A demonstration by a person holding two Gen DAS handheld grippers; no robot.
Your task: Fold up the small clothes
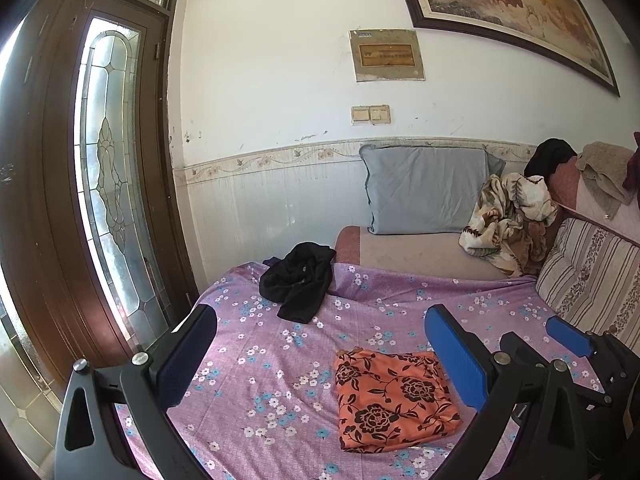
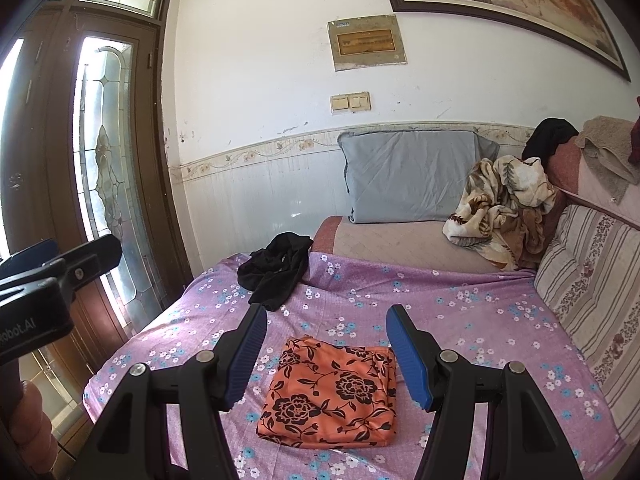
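Note:
A folded orange cloth with black flowers (image 1: 394,400) lies flat on the purple flowered bedsheet (image 1: 376,304); it also shows in the right wrist view (image 2: 332,398). A crumpled black garment (image 1: 298,280) lies farther back near the sheet's far left edge, and it shows in the right wrist view (image 2: 278,270) too. My left gripper (image 1: 320,320) is open and empty, held above the sheet, with the orange cloth low between its fingers. My right gripper (image 2: 326,316) is open and empty just above the orange cloth. The right gripper's blue finger (image 1: 568,334) shows at the right of the left view.
A grey pillow (image 1: 428,190) leans on the wall behind the bed. A crumpled beige flowered blanket (image 1: 508,220) and a striped cushion (image 1: 592,284) sit at the right. A wooden glass door (image 1: 108,184) stands at the left beside the bed's edge.

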